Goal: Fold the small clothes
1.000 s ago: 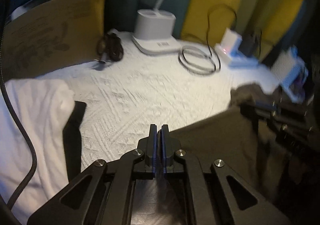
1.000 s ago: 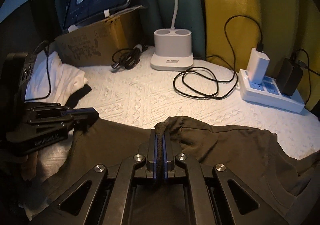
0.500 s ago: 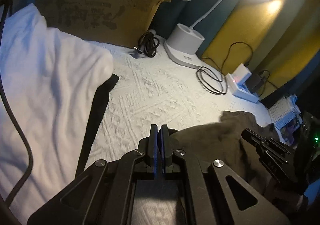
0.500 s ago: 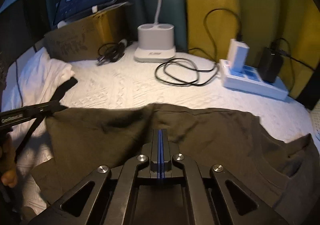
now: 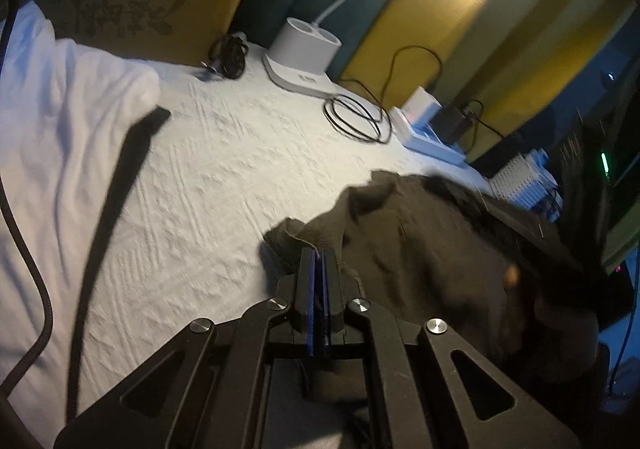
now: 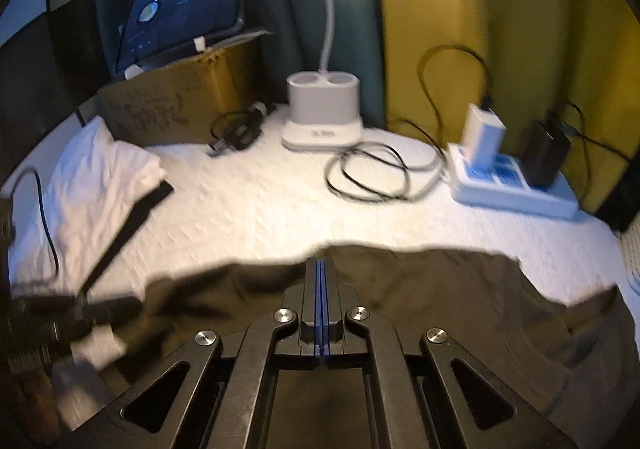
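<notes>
A dark olive garment (image 5: 404, 245) lies rumpled on the white textured bed cover (image 5: 224, 177). My left gripper (image 5: 318, 254) is shut on its near left edge, and a sliver of cloth shows between the pads. In the right wrist view the garment (image 6: 440, 289) spreads across the foreground and its far edge rises to the tips of my right gripper (image 6: 321, 262), which is shut on it. The left gripper (image 6: 80, 309) appears blurred at the lower left, holding the cloth's left end. The right gripper (image 5: 500, 213) is a dark blur over the garment.
A folded white cloth (image 6: 92, 177) with a black strap (image 6: 132, 217) lies at the left. At the back stand a cardboard box (image 6: 172, 109) with a tablet (image 6: 184, 29), a lamp base (image 6: 322, 117), a coiled cable (image 6: 372, 173) and a power strip (image 6: 508, 189) with chargers.
The left gripper moved across the bed and rolled, keeping the garment's edge. In the right wrist view the thick fold once between the pads has thinned and the garment spread wider.
</notes>
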Available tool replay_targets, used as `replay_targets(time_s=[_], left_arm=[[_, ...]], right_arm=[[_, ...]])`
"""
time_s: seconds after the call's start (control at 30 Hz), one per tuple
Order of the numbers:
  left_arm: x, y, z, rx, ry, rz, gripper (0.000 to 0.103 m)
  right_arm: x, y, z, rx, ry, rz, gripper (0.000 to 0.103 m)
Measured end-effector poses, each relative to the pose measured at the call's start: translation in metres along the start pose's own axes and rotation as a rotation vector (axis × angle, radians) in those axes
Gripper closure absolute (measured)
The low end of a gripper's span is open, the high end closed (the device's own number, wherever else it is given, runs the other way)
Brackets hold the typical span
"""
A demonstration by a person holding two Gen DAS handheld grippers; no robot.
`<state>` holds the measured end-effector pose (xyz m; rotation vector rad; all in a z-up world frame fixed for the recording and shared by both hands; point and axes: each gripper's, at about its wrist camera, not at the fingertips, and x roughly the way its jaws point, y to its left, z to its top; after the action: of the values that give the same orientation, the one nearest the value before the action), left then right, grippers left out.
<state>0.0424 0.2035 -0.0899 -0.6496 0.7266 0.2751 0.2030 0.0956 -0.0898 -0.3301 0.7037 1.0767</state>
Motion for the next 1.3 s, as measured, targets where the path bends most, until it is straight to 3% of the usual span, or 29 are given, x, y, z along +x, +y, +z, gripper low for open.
replay_targets(time_s=[0.2,0.37,0.4,0.77,1.03,1.17,1.23,1.27,1.3], left_arm=[[-0.001,-0.015,-0.013,0.015,0.023,-0.066,0.102],[-0.003,-0.016,-0.013,0.045,0.015,-0.045,0.102],[-0.003,-0.013,-0.011,0.047,0.013,-0.031,0.102],[-0.005,0.030,0.029,0.207,0.010,0.155,0.101],[0.045,0.005,0.027,0.462,0.119,0.103,0.100],[0.055,-0.015,0.026,0.516,0.118,0.040,0.099],[0.051,-0.021,0.026,0.524,0.111,0.014,0.097],[0.050,-0.025,0.028,0.524,0.105,0.000,0.088],[0.047,-0.027,0.028,0.520,0.096,-0.009,0.071]], right_arm=[[0.036,0.021,0.016,-0.007,0.077,0.114,0.102],[0.062,0.015,-0.006,-0.021,0.219,0.062,0.102],[0.059,0.010,-0.010,-0.012,0.186,0.072,0.102],[0.051,-0.003,-0.035,-0.020,0.175,0.011,0.102],[0.037,-0.009,-0.037,-0.026,0.171,-0.082,0.102],[0.005,-0.016,-0.030,0.008,0.118,-0.115,0.101],[-0.009,-0.025,-0.027,0.023,0.099,-0.140,0.101],[-0.011,-0.027,-0.026,0.029,0.094,-0.149,0.101],[-0.015,-0.031,-0.027,0.035,0.091,-0.158,0.101]])
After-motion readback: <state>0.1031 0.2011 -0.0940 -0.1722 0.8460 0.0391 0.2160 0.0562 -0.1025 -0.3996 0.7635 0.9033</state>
